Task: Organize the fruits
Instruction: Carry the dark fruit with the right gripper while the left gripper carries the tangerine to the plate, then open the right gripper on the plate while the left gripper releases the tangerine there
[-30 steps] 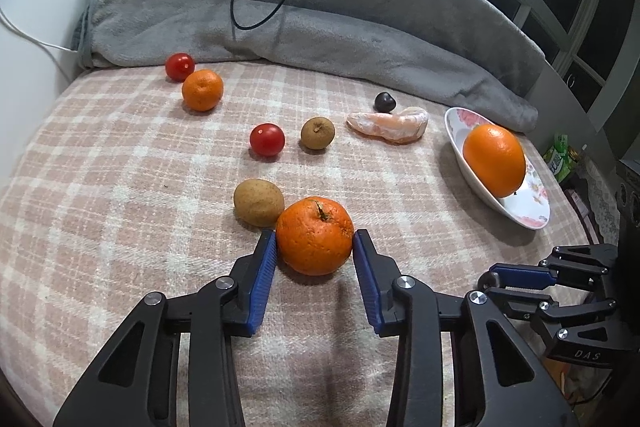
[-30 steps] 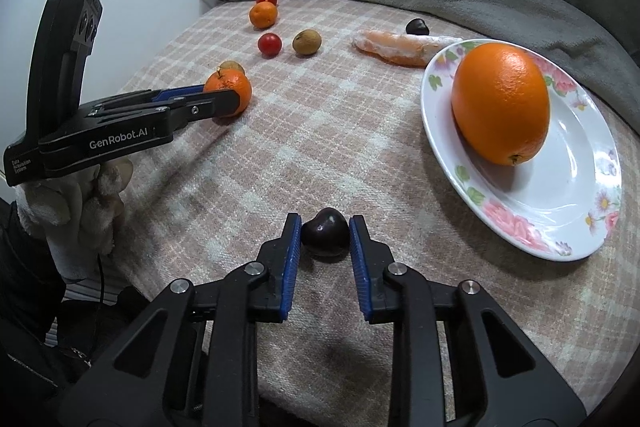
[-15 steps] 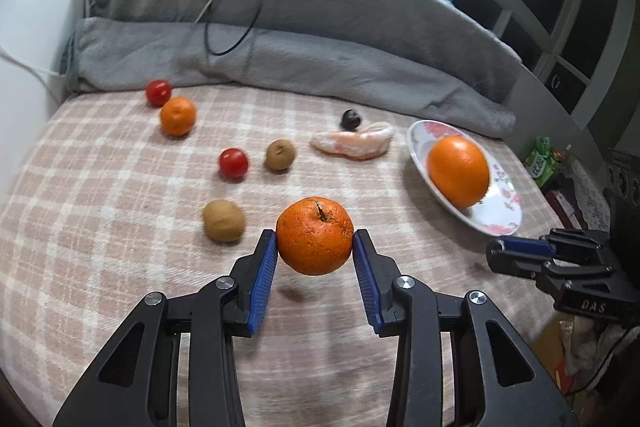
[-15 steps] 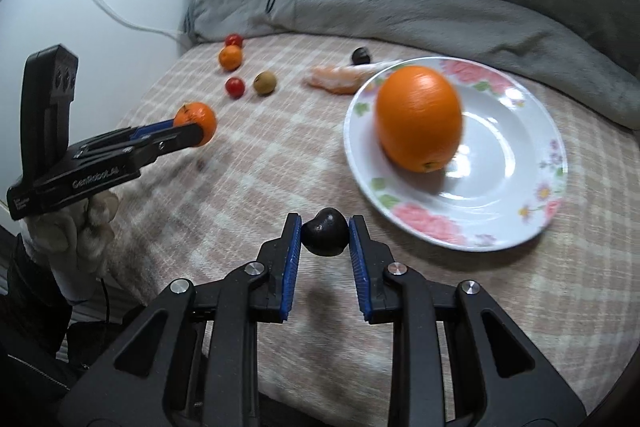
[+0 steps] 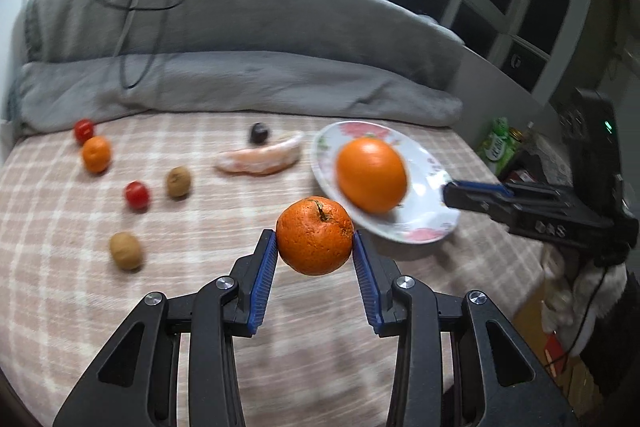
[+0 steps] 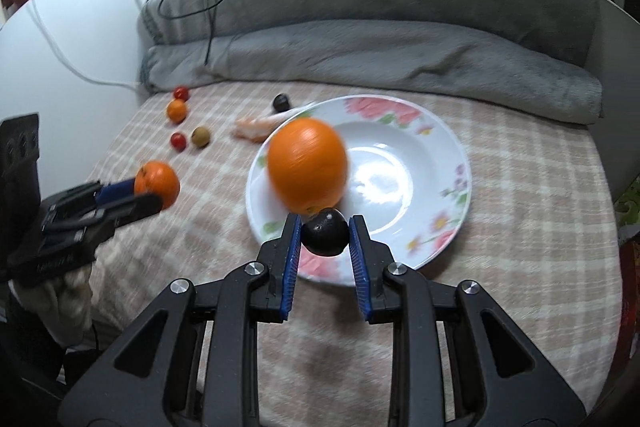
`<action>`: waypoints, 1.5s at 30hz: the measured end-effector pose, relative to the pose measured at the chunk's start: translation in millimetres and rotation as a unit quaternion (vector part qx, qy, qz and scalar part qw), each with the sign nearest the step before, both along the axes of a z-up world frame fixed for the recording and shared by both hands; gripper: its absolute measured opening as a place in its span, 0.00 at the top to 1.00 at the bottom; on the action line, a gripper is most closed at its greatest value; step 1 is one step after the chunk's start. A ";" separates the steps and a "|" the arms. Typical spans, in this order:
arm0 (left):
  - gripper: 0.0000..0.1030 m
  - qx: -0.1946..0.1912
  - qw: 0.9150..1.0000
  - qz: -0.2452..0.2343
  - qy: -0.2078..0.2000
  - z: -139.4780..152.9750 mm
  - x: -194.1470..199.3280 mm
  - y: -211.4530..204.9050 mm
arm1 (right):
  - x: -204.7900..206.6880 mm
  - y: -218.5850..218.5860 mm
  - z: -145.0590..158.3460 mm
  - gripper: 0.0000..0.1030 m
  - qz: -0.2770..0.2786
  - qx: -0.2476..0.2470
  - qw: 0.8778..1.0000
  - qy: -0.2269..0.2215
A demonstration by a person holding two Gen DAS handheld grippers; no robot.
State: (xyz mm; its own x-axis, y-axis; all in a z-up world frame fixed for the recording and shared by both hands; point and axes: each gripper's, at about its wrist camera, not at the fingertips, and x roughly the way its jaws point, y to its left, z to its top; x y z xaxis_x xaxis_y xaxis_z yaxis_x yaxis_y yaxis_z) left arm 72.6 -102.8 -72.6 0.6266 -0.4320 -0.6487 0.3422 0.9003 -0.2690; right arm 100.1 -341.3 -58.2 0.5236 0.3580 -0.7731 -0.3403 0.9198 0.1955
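The left gripper [image 5: 315,247] is clamping a mandarin [image 5: 315,235] between its blue pads, holding it clear above the checked cloth [image 5: 60,287], just at 7 o'clock of the plate [image 5: 428,223]. The right gripper [image 6: 324,239] is pinching a dark fruit [image 6: 325,231] between narrow fingers, hanging over the plate's near rim at 6 o'clock. An orange [image 6: 307,165] is lying in the plate at its 9 o'clock side. At 10 o'clock of the plate, peeled segments [image 5: 262,159], another dark fruit [image 5: 259,133], two tomatoes [image 5: 137,195], a small mandarin [image 5: 96,155] and two brown fruits [image 5: 125,250] are sitting scattered on the cloth.
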 end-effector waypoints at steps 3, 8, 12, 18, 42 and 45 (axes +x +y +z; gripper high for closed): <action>0.64 0.000 1.000 -0.019 -0.004 2.9 0.3 -15.1 | 8.3 -6.3 1.2 0.75 -0.007 -0.002 1.000 -0.004; 0.64 0.006 0.999 -0.050 -0.012 6.9 3.1 -41.3 | 22.7 -13.9 2.1 0.75 -0.016 -0.001 1.000 -0.006; 0.64 0.014 0.997 -0.070 -0.018 8.5 5.0 -62.7 | 32.5 -17.1 1.2 0.75 -0.017 0.000 1.000 -0.005; 0.64 0.031 0.995 -0.092 -0.031 9.7 4.4 -86.9 | 47.2 -25.9 -1.9 0.75 -0.021 0.006 1.000 0.002; 0.50 0.087 0.988 -0.111 -0.060 5.6 11.2 -124.5 | 65.5 -45.7 -6.4 0.45 -0.034 0.030 0.999 0.008; 0.49 0.086 0.988 -0.110 -0.065 8.8 8.9 -121.8 | 63.7 -49.9 -2.4 0.39 -0.045 0.036 0.998 -0.002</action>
State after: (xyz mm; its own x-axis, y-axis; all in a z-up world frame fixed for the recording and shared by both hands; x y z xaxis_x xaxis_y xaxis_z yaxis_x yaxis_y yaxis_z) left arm 81.6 -224.6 -63.8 0.6123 -0.4579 -0.6445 0.5562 0.8288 -0.0604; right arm 163.8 -391.2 -60.7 0.5591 0.3639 -0.7450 -0.2583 0.9303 0.2606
